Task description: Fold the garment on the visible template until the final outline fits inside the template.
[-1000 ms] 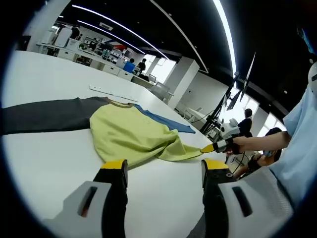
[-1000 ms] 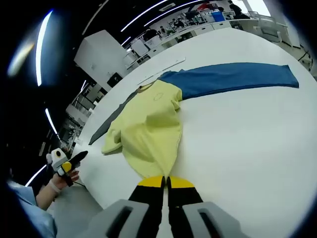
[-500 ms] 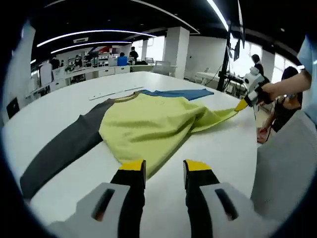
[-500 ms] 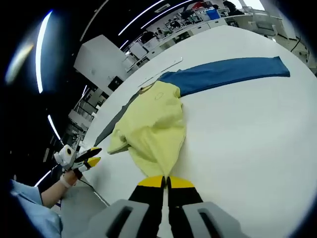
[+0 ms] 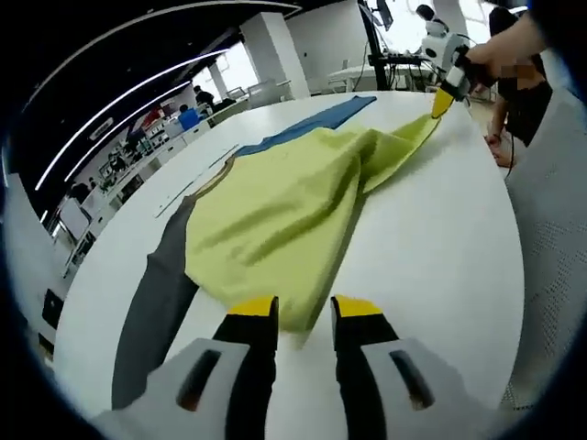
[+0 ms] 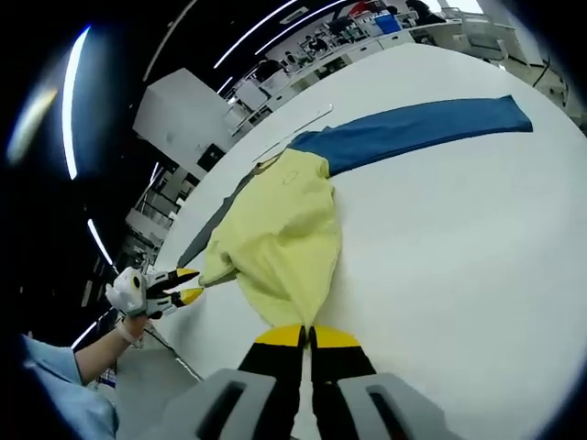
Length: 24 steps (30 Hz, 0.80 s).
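left gripper view: yellow-tipped black left gripper [image 5: 304, 309] low over the white table [image 5: 440, 247], jaws apart with a gap between them, the near hem of the yellow-bodied shirt with one grey and one blue sleeve [image 5: 275, 206] lying right at the tips, contact not clear; grey sleeve [image 5: 151, 312] stretched toward the camera on the left; blue sleeve [image 5: 312, 124] running off to the far side; far corner of the yellow cloth lifted off the table and pinched in the right gripper [image 5: 444, 96] at upper right, held by a person's hand [image 5: 500, 46].

right gripper view: right gripper [image 6: 305, 337] with jaws pressed together, clamped on the yellow hem at the near end of the shirt [image 6: 284, 229]; blue sleeve [image 6: 422, 128] laid straight across the table [image 6: 459, 275] to the right; grey sleeve [image 6: 215, 229] trailing away to the left behind the body; left gripper [image 6: 183, 286] coming in from the left at the shirt's other bottom corner, tips parted, gripped by a hand [image 6: 128, 298] on a light blue sleeve [image 6: 50, 385]; thin pale strip [image 6: 293, 128] lying on the table beyond the collar; desks and people in the far background.
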Each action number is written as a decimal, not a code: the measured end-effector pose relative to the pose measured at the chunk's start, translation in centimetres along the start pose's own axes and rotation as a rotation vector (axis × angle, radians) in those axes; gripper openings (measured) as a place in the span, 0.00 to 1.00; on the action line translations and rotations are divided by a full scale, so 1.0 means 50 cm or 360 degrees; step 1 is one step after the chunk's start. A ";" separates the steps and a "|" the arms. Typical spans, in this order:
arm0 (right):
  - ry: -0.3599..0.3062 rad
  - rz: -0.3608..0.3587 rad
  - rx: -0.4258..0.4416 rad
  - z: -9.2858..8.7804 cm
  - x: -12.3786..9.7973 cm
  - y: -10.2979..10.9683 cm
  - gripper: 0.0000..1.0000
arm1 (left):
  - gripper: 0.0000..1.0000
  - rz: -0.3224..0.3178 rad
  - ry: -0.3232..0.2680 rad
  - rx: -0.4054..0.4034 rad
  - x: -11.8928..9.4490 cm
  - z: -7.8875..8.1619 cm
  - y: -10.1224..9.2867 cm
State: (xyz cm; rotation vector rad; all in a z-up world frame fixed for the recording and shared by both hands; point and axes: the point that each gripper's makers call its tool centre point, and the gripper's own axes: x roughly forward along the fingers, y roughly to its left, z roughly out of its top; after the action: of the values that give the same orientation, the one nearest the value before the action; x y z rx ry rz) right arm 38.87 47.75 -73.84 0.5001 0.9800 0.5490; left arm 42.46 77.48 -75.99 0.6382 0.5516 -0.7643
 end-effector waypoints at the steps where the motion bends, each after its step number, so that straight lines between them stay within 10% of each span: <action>1: 0.0003 0.0002 0.0006 -0.001 0.000 0.000 0.00 | 0.16 -0.0008 0.0012 0.0002 0.001 -0.003 -0.002; 24: 0.0002 -0.0006 0.0032 -0.003 0.001 -0.011 0.00 | 0.00 0.0007 -0.0034 -0.0106 -0.016 0.030 0.049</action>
State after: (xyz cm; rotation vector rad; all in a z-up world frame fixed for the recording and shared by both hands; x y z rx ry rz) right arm 38.88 47.40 -74.27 0.5155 0.9884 0.5365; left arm 44.17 78.15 -73.66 0.5687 0.5535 -0.7445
